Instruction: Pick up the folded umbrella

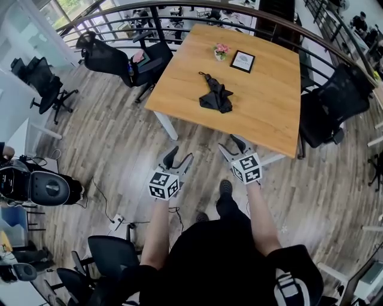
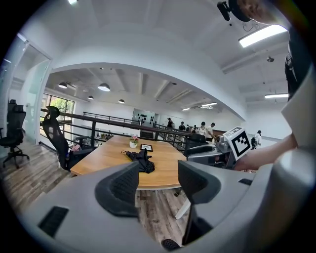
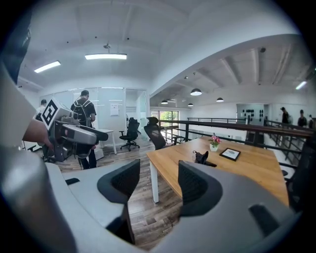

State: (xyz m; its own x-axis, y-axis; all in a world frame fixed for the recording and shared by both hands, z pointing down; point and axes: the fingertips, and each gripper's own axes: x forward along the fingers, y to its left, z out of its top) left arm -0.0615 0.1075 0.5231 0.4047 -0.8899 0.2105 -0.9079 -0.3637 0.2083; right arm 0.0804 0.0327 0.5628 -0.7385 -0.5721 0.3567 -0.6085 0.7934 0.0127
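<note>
A black folded umbrella [image 1: 216, 94] lies loosely bundled on the wooden table [image 1: 179, 77], near its middle. The left gripper view shows the umbrella [image 2: 140, 159] far off beyond the jaws; in the right gripper view the umbrella [image 3: 201, 157] peeks over the right jaw. My left gripper [image 1: 178, 160] hangs over the floor short of the table's near edge, jaws apart and empty. My right gripper [image 1: 234, 146] is beside it, close to the table's near edge, also open with nothing between its fingers.
A small flower pot [image 1: 221, 52] and a framed card [image 1: 242, 61] stand on the table's far side. Black office chairs [image 1: 111, 58] sit at the left and one [image 1: 332, 104] at the right. A curved railing [image 1: 179, 9] runs behind. More chairs [image 1: 108, 254] stand by my legs.
</note>
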